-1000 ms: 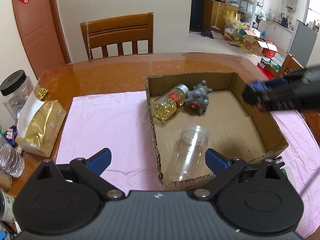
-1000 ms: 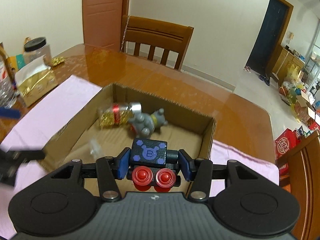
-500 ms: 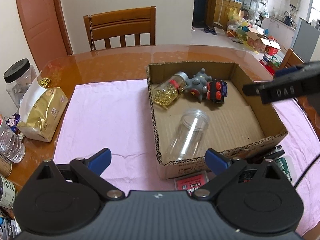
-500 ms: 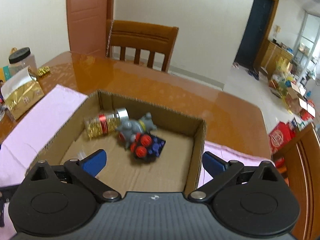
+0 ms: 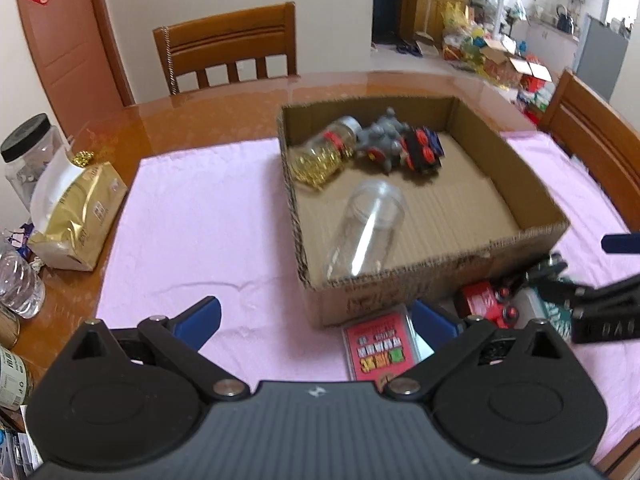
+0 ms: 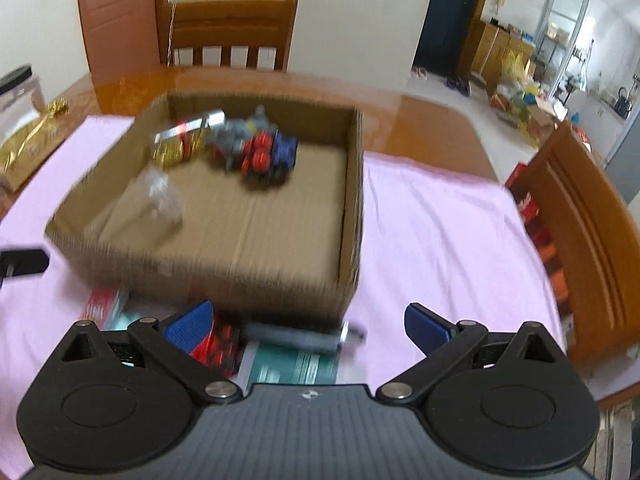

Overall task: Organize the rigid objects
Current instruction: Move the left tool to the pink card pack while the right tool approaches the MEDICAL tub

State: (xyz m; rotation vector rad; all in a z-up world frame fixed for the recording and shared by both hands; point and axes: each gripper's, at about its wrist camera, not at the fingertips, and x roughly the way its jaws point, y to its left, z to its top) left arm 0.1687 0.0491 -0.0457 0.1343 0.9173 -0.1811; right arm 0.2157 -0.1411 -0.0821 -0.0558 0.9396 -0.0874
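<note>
A cardboard box (image 5: 532, 184) (image 6: 352, 216) sits on the pink cloth. Inside lie a clear plastic jar (image 5: 366, 232), a jar of gold bits (image 5: 324, 154), a grey toy figure (image 5: 384, 140) and a blue block with red buttons (image 5: 424, 150) (image 6: 272, 152). In front of the box lie a red card pack (image 5: 378, 348), a red toy (image 5: 486, 304) (image 6: 218, 342), a teal box (image 6: 296, 366) and a grey pen-like stick (image 6: 300, 334). My left gripper (image 5: 316, 320) is open and empty before the box's near wall. My right gripper (image 6: 308, 322) is open and empty above the teal box and stick.
A gold bag (image 5: 76, 216), a black-lidded jar (image 5: 28, 156) and bottles (image 5: 18, 280) stand at the table's left edge. Wooden chairs stand at the far side (image 5: 228, 48) and at the right (image 6: 580, 216). The pink cloth (image 6: 436, 232) covers the table.
The right gripper opened, dropped the blue block with red buttons into the box beside the grey toy, then pulled back and down to the items in front of the box. The left gripper also drew back.
</note>
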